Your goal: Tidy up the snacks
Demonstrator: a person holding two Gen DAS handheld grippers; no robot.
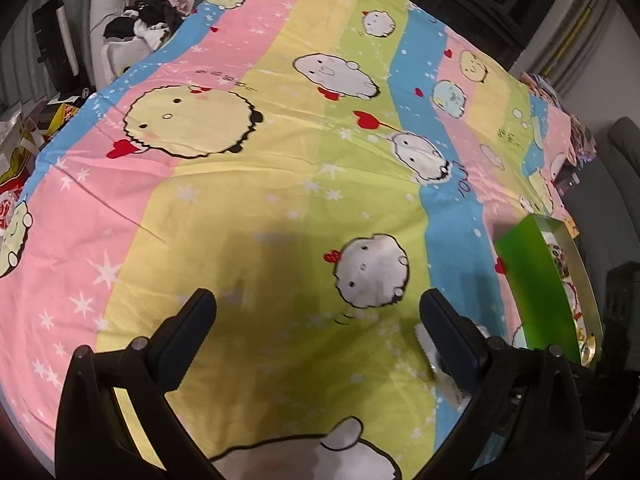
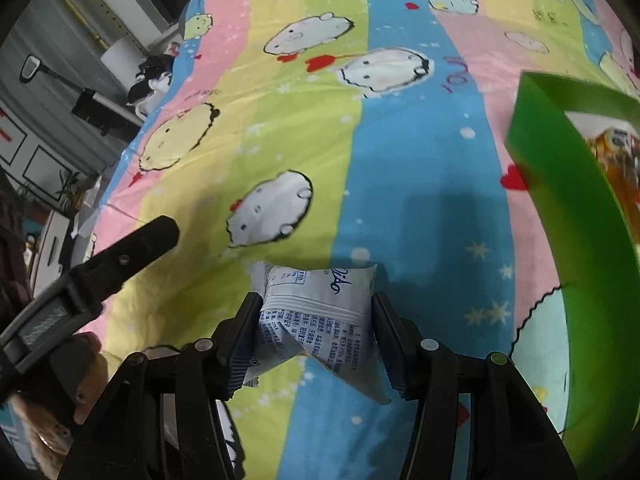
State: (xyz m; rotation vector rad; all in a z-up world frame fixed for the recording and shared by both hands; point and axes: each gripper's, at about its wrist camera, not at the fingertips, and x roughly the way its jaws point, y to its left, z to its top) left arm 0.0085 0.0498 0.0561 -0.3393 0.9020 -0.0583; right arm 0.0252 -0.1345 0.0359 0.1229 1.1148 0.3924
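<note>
My right gripper [image 2: 316, 306] is shut on a white snack packet [image 2: 320, 292] with blue print, its pads pressing both sides, just above the striped cartoon sheet [image 2: 400, 140]. An open green box [image 2: 560, 208] stands to the right, with an orange packet [image 2: 616, 148] inside. My left gripper [image 1: 318, 310] hangs open over the sheet with nothing between its fingers. In the left wrist view the green box [image 1: 532, 280] is at the right edge, and a white packet [image 1: 430, 344] shows partly behind the right finger. One finger of the left gripper [image 2: 152, 236] reaches into the right wrist view.
The sheet [image 1: 280, 160] covers a bed. Dark clothes [image 1: 148, 20] lie piled beyond its far left corner. Red and yellow bags [image 1: 16, 168] sit off the left edge. A hand [image 2: 60, 408] holds the left gripper's handle.
</note>
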